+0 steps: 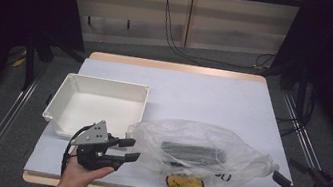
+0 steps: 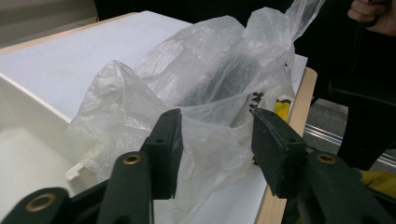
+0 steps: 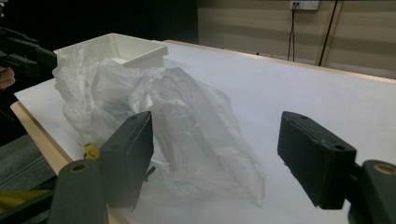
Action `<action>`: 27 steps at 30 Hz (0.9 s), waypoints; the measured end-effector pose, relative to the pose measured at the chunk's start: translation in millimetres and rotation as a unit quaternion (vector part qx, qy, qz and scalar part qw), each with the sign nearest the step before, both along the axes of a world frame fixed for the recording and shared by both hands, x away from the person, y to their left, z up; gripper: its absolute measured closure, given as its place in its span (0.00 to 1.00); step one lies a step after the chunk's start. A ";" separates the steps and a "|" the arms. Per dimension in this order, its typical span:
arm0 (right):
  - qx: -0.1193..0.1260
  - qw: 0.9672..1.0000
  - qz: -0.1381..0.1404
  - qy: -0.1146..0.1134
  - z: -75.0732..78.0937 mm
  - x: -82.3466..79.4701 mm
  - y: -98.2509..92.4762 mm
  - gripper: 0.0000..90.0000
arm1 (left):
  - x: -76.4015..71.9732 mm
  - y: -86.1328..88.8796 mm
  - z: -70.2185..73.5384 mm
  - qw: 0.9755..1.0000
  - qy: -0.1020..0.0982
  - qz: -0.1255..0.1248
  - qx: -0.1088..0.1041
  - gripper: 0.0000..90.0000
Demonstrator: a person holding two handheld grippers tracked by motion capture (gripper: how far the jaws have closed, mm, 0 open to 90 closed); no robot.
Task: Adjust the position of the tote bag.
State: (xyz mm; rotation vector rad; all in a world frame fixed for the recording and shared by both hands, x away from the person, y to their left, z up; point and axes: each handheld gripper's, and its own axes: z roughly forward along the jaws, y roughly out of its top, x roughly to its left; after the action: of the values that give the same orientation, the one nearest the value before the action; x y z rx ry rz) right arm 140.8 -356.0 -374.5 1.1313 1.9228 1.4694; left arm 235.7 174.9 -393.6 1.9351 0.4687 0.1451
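Observation:
A clear plastic bag (image 1: 200,152) lies crumpled on the white table near its front edge, with a dark block (image 1: 191,152) and a yellow item (image 1: 184,182) inside. My left gripper (image 1: 129,149) is open at the bag's left end. In the left gripper view the bag's film (image 2: 196,93) bulges between the open jaws of my left gripper (image 2: 215,135). My right gripper (image 1: 284,176) is open just off the bag's right end, past the table's right front corner. In the right gripper view the bag (image 3: 154,112) lies ahead of my right gripper (image 3: 215,144), toward its left jaw.
A white rectangular tray (image 1: 97,105) stands empty left of the bag, behind my left gripper. The white table top (image 1: 195,93) stretches bare behind the bag. Dark curtains flank the table, and cables run on the floor beyond it.

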 end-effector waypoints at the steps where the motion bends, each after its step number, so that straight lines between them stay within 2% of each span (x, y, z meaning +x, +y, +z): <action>1: 0.003 1.000 0.000 0.000 1.8 -1.5 3.2 0.30 | -1.0 -2.0 1.5 1.000 -0.001 -0.004 0.001 0.65; 2: -0.004 1.000 0.004 -0.005 4.6 -2.8 4.7 0.31 | -2.1 -4.0 3.3 1.000 -0.007 -0.005 0.004 0.65; 4: 0.001 1.000 0.013 -0.010 11.2 -4.5 8.0 0.31 | -2.8 -8.0 6.6 1.000 -0.011 -0.012 0.002 0.66; 7: -0.005 1.000 0.018 -0.011 17.9 -4.0 14.0 0.35 | -2.4 -12.9 12.7 1.000 -0.020 -0.014 -0.007 0.66; 9: -0.010 0.999 0.035 -0.005 15.9 -0.6 20.1 0.44 | -1.5 -14.3 14.9 1.000 -0.018 -0.012 -0.014 0.67; 12: -0.021 0.998 0.063 0.016 4.4 6.9 35.3 0.55 | 1.4 -19.1 14.0 1.000 -0.013 -0.023 -0.008 0.71; 13: -0.022 0.996 0.077 0.028 -2.2 10.5 43.4 0.60 | 2.9 -22.9 12.0 1.000 -0.008 -0.029 -0.008 0.76; 16: -0.028 0.992 0.110 0.049 -15.7 18.8 62.4 0.75 | 9.1 -39.1 2.9 0.999 0.006 -0.049 0.012 0.84; 19: -0.035 0.985 0.150 0.072 -29.3 26.0 84.4 0.88 | 17.3 -54.4 -6.7 0.997 0.022 -0.065 0.028 0.89; 21: -0.057 0.980 0.167 0.087 -36.2 28.8 96.6 0.93 | 21.6 -62.7 -11.4 0.996 0.030 -0.073 0.034 0.92; 23: -0.063 0.976 0.186 0.097 -42.2 31.1 102.8 1.00 | 24.2 -69.7 -14.8 0.996 0.036 -0.079 0.036 0.93; 27: -0.077 0.969 0.200 0.121 -54.9 33.1 109.8 1.00 | 28.8 -79.2 -22.2 0.995 0.047 -0.077 0.039 0.95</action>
State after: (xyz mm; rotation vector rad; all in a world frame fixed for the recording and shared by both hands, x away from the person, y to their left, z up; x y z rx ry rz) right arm 173.9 -246.2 -429.5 0.9228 2.5048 1.3921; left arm 264.5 95.7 -415.8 2.0524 0.3790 -0.0289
